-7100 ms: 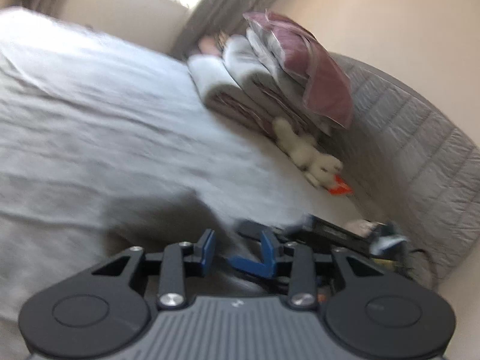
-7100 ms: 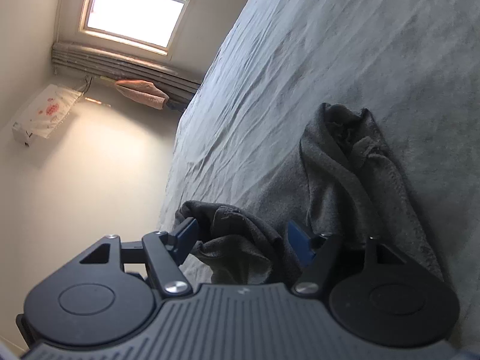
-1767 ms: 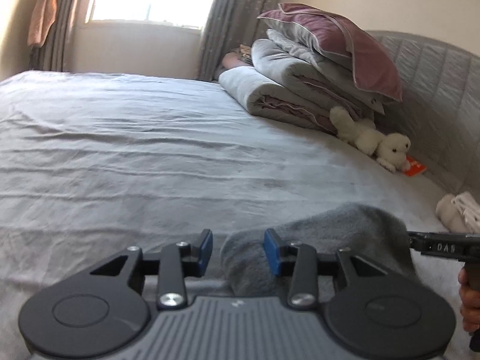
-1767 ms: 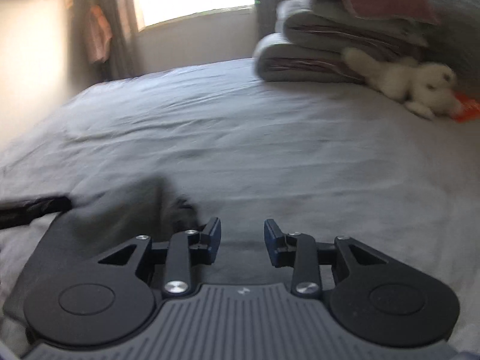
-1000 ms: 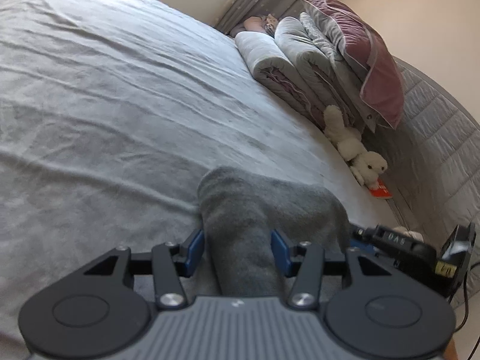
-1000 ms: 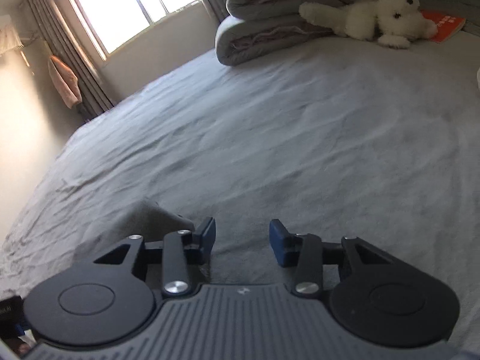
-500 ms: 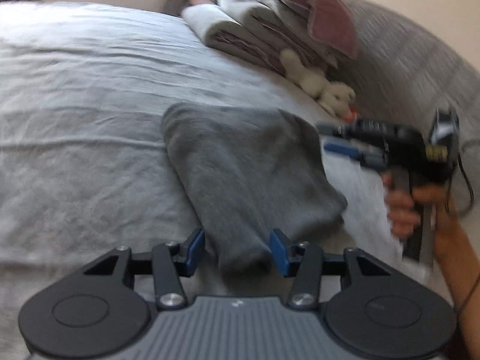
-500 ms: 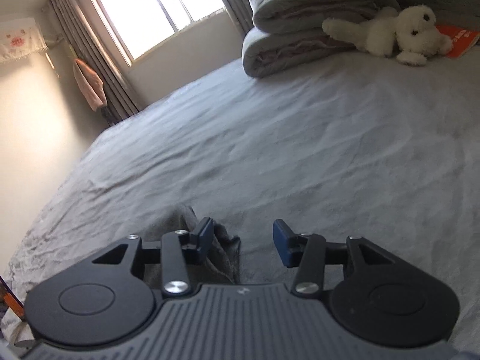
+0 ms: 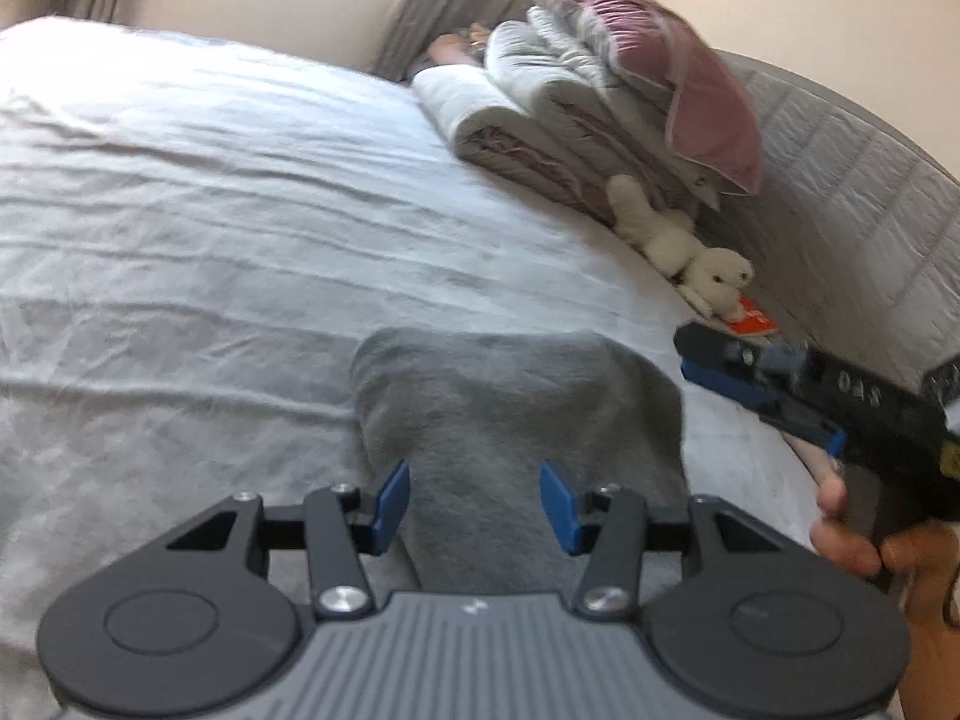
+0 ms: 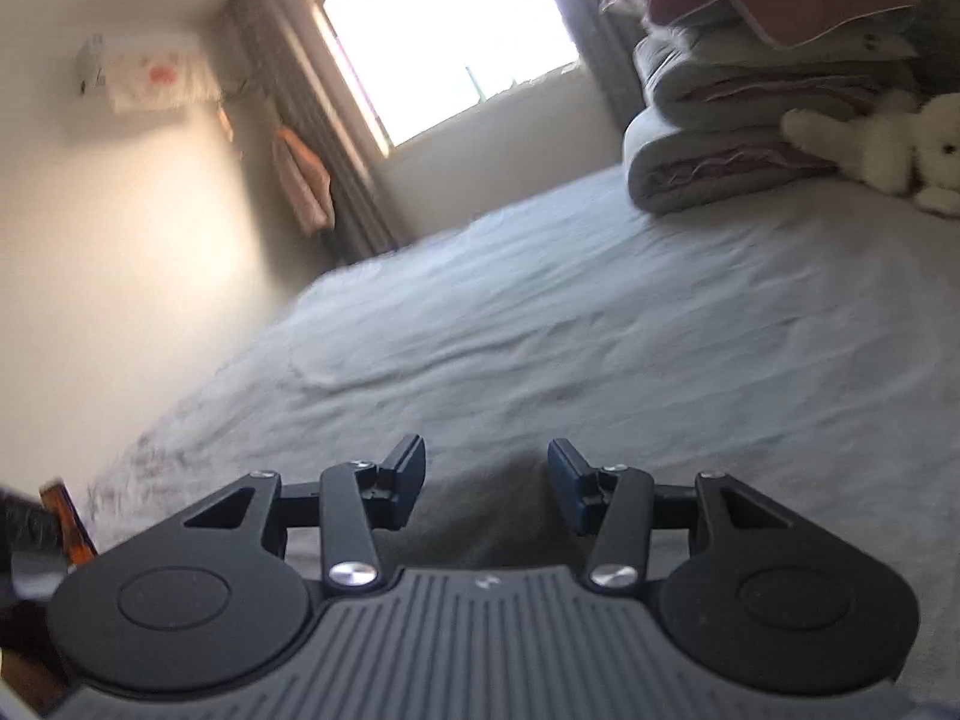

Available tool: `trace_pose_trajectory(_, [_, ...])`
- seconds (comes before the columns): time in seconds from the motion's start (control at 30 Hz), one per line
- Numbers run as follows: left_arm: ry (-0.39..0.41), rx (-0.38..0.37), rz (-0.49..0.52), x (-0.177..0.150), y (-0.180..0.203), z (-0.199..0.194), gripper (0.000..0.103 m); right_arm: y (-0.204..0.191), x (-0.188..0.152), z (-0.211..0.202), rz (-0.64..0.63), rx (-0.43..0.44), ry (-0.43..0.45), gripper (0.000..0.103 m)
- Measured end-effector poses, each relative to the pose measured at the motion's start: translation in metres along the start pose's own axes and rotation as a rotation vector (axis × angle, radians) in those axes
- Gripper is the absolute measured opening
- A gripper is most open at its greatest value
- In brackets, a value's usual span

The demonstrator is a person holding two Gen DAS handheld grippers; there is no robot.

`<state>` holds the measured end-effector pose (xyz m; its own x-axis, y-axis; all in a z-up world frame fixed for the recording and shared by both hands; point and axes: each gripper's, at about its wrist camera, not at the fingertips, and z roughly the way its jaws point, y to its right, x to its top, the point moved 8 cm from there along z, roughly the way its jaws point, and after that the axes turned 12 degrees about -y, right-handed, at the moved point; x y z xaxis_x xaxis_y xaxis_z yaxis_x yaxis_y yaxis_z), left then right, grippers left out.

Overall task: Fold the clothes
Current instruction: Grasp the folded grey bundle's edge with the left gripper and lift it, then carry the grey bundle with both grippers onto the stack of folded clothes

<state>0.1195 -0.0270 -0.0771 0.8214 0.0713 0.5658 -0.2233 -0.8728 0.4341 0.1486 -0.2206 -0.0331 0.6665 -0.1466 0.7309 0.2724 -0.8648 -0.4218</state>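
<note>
**Both claws released over folded grey garment**

Left claw (image 9: pixel 475 501): fingers spread, nothing gripped, hovering over the near end of the grey garment (image 9: pixel 516 408). Garment lies folded flat on the bed (image 9: pixel 210 228), near the edge closest to the camera. Right claw (image 10: pixel 486 483): also spread, empty, with a dark edge of the garment just below it. Right hand (image 9: pixel 864 534) holds that tool beside the garment. Stacked duvets (image 9: pixel 540 120) and white plush toy (image 9: pixel 690 258) sit by the headboard (image 9: pixel 852 192), well apart.

Fuzzy matt knit grey garment (image 9: pixel 516 408), wrinkled cloth bedsheet (image 9: pixel 210 228), matt blk plastic tongs (image 9: pixel 474 501) w/ shiny metal screws.
</note>
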Motion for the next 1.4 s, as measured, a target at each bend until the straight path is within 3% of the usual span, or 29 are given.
trace_pose_trajectory(0.27, [-0.024,-0.038,-0.087,0.002,-0.015,0.016,0.049,0.018,-0.012,0.027,0.013,-0.050,-0.090,0.050])
trace_pose_trajectory(0.6, [-0.032,-0.126,-0.162,0.002,-0.027,0.025,0.051,0.031,-0.032,0.035,0.039,-0.049,-0.185,0.053])
trace_pose_trajectory(0.8, [-0.007,-0.183,-0.216,0.002,-0.032,0.031,0.052,0.045,-0.037,0.039,0.186,0.040,-0.241,0.054])
trace_pose_trajectory(0.93, [0.014,-0.178,-0.223,0.002,-0.029,0.030,0.050,0.045,-0.041,0.040,0.250,0.114,-0.270,0.043])
trace_pose_trajectory(1.03, [0.028,-0.177,-0.227,0.003,-0.027,0.028,0.039,0.045,-0.044,0.039,0.302,0.165,-0.284,0.035])
trace_pose_trajectory(1.2, [0.053,-0.193,-0.242,0.011,-0.019,0.023,0.031,0.046,-0.037,0.025,0.352,0.220,-0.251,0.030])
trace_pose_trajectory(1.4, [0.077,-0.236,-0.189,0.045,0.021,0.025,0.030,0.051,-0.017,-0.014,0.359,0.185,-0.113,0.030])
